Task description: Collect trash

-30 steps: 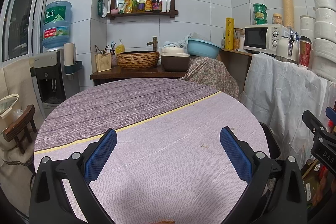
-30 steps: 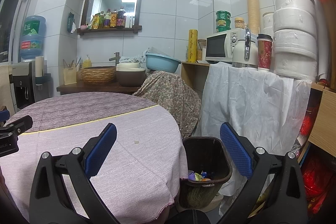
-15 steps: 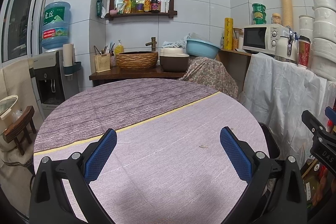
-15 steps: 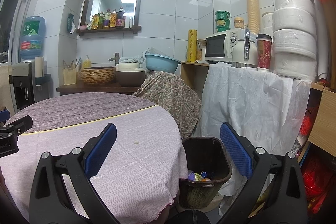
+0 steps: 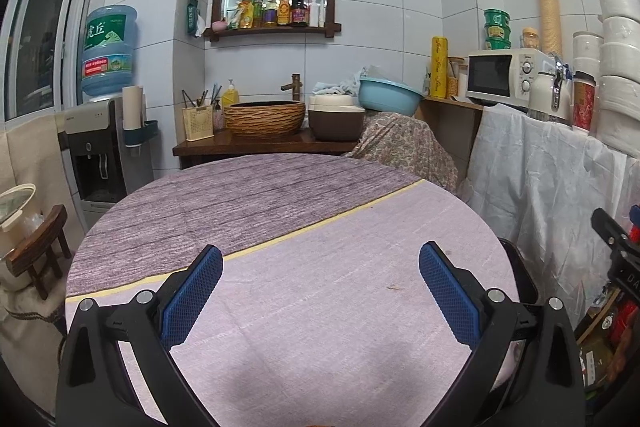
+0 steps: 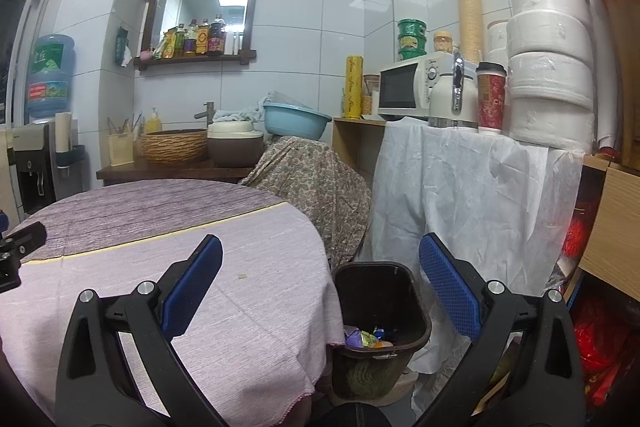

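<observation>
My left gripper (image 5: 320, 291) is open and empty above the round table (image 5: 280, 211) with its purple cloth. My right gripper (image 6: 320, 287) is open and empty, over the table's right edge and the dark brown trash bin (image 6: 416, 307) on the floor. Colourful wrappers (image 6: 366, 338) lie inside the bin. A tiny brown crumb (image 5: 394, 287) lies on the cloth near the right edge; it also shows in the right wrist view (image 6: 241, 276). The bin's rim (image 5: 520, 267) peeks past the table in the left wrist view.
A white-draped counter (image 6: 472, 195) with a microwave (image 6: 404, 93), kettle and cup stands to the right. A floral-covered object (image 6: 316, 183) sits behind the table. A wooden shelf with a basket sink (image 5: 264, 117) is at the back, a water dispenser (image 5: 100, 143) and stool (image 5: 36, 255) at left.
</observation>
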